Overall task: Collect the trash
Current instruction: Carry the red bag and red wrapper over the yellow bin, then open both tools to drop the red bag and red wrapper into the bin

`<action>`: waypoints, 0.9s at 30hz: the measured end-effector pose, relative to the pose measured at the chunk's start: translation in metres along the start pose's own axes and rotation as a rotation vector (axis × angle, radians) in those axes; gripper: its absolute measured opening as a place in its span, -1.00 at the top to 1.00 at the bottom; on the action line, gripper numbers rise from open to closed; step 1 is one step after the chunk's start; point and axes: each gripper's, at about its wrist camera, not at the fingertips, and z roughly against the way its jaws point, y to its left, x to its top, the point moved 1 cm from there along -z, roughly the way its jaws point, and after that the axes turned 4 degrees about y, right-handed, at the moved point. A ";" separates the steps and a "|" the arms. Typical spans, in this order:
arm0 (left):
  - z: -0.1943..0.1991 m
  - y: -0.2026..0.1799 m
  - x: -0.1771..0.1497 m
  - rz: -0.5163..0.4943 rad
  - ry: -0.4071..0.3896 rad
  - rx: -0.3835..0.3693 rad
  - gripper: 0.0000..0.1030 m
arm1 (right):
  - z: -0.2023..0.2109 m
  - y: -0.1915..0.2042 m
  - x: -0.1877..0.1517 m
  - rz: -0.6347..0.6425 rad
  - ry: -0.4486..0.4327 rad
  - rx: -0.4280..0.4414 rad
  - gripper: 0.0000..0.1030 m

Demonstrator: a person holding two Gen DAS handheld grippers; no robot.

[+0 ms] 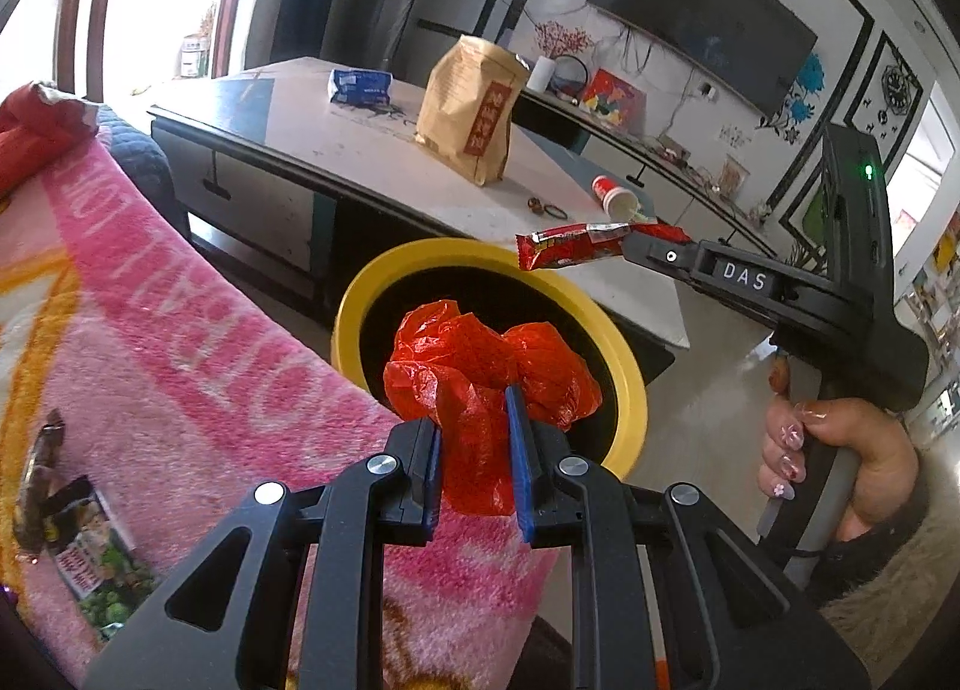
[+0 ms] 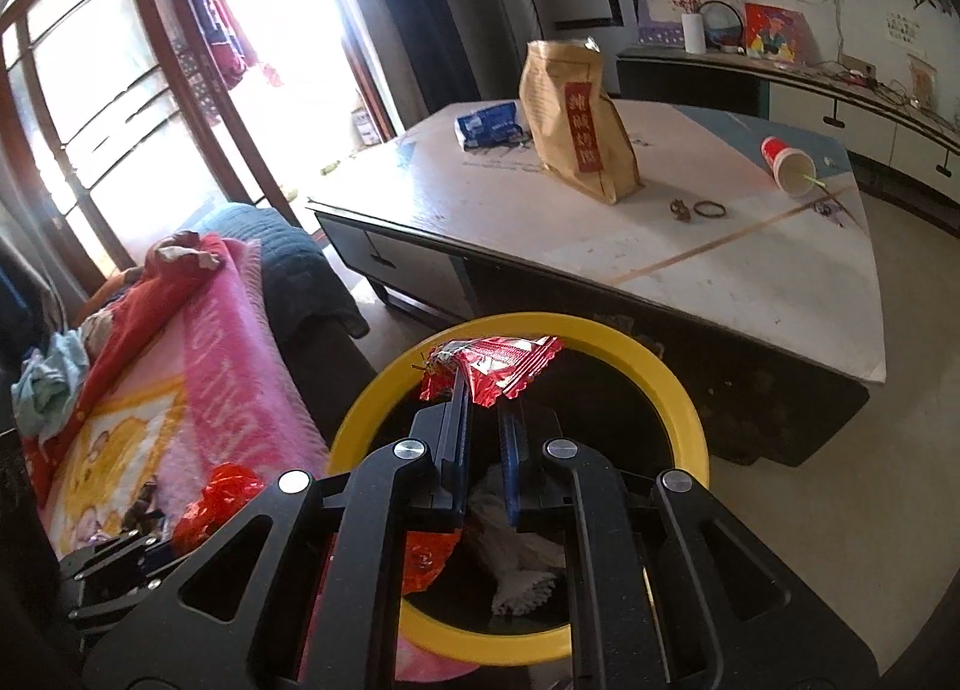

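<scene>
My left gripper (image 1: pixel 477 420) is shut on a crumpled red plastic bag (image 1: pixel 480 366), held at the near rim of a yellow-rimmed trash bin (image 1: pixel 372 294). My right gripper (image 2: pixel 483 396) is shut on a red snack wrapper (image 2: pixel 492 366), held over the bin (image 2: pixel 672 378); white tissue and red packaging lie inside. In the left wrist view the right gripper (image 1: pixel 627 240) holds the wrapper (image 1: pixel 570 249) above the bin's far rim. In the right wrist view the left gripper (image 2: pixel 162 540) with the red bag (image 2: pixel 222 498) shows at lower left.
A pink blanket (image 1: pixel 180 330) covers the sofa at left, with a snack packet (image 1: pixel 90 558) and a dark wrapper (image 1: pixel 42 480) on it. The coffee table (image 2: pixel 690 246) behind the bin carries a brown paper bag (image 2: pixel 576 120), a blue packet (image 2: pixel 489 123), a tipped red cup (image 2: pixel 786 162) and small rings (image 2: pixel 708 208).
</scene>
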 end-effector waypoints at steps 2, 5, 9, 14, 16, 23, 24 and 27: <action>-0.007 -0.003 0.000 -0.006 0.011 0.001 0.65 | -0.005 -0.003 -0.001 -0.005 0.014 -0.004 0.90; -0.018 -0.006 0.001 -0.017 0.030 0.006 0.65 | -0.011 -0.007 -0.002 -0.011 0.026 -0.010 0.90; -0.031 -0.012 0.001 -0.027 0.054 0.006 0.65 | -0.018 -0.014 -0.004 -0.023 0.045 -0.017 0.90; -0.043 -0.014 0.002 -0.036 0.075 0.003 0.65 | -0.024 -0.020 -0.006 -0.042 0.061 -0.021 0.90; -0.048 -0.015 0.002 -0.036 0.085 0.000 0.65 | -0.026 -0.023 -0.007 -0.048 0.068 -0.018 0.88; -0.048 -0.014 0.001 -0.026 0.079 -0.027 -0.02 | -0.029 -0.028 -0.009 -0.078 0.076 -0.021 0.31; -0.046 -0.012 0.001 -0.014 0.074 -0.029 -0.13 | -0.029 -0.029 -0.009 -0.079 0.076 -0.025 0.31; -0.038 -0.008 0.000 0.009 0.054 -0.022 -0.44 | -0.028 -0.030 -0.009 -0.092 0.072 -0.028 0.21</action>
